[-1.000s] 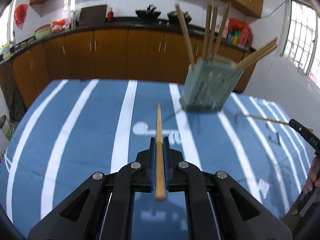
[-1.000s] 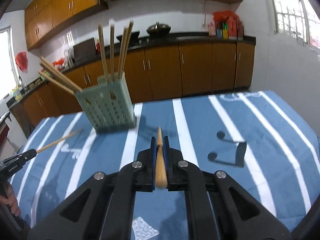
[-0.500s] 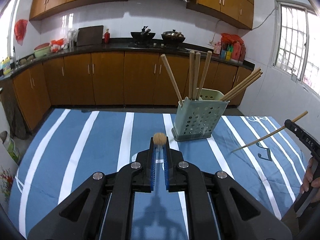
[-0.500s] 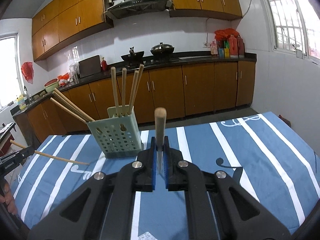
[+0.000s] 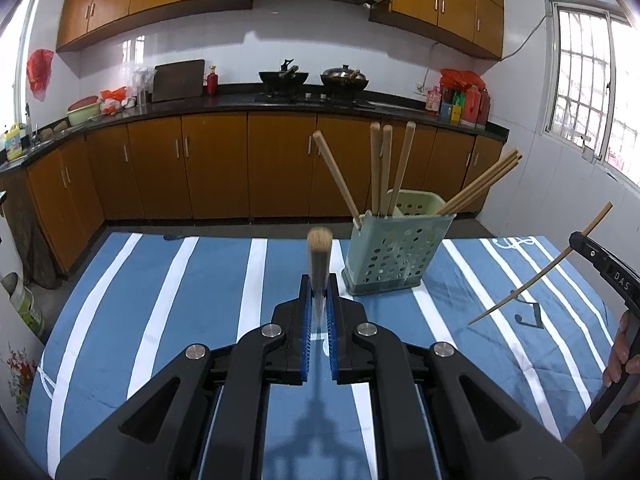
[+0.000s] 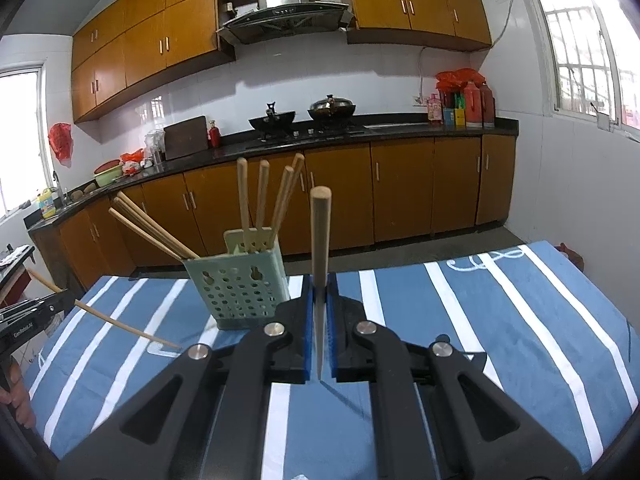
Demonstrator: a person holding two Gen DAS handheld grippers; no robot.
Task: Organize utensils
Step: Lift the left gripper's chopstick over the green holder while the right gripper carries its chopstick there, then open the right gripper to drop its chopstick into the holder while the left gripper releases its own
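1. The left gripper (image 5: 319, 312) has its fingers closed narrowly on a single chopstick (image 5: 319, 264), which stands nearly upright between the blue pads with its thick blunt end uppermost.
2. The right gripper (image 6: 319, 332) likewise clamps a second chopstick (image 6: 320, 264), thick end up and thin tip pointing down between the pads. The left wrist view shows it from the side, held at a slant in the air at the right of the scene.
3. The pale green perforated holder (image 5: 394, 256) stands on the blue-and-white striped tabletop (image 5: 160, 300), towards the far side. It lies a little to the right of the left gripper's line and a little to the left of the right gripper's line, so it sits between the two.
4. Done so far, as I judge it: seven sticks (image 5: 384, 172) already stand in the holder, three near upright, one leaning left, and a cluster of three leaning out to the right in the left wrist view.
5. Left to do: both held chopsticks are in the air, well clear of the holder's rim, and neither is over its opening yet. Each must be carried above the holder and lowered thin end first.
6. No loose utensils show on the visible cloth, so these two look like the last pieces, though the near edge is hidden behind the grippers.
7. The task appears close to its end.
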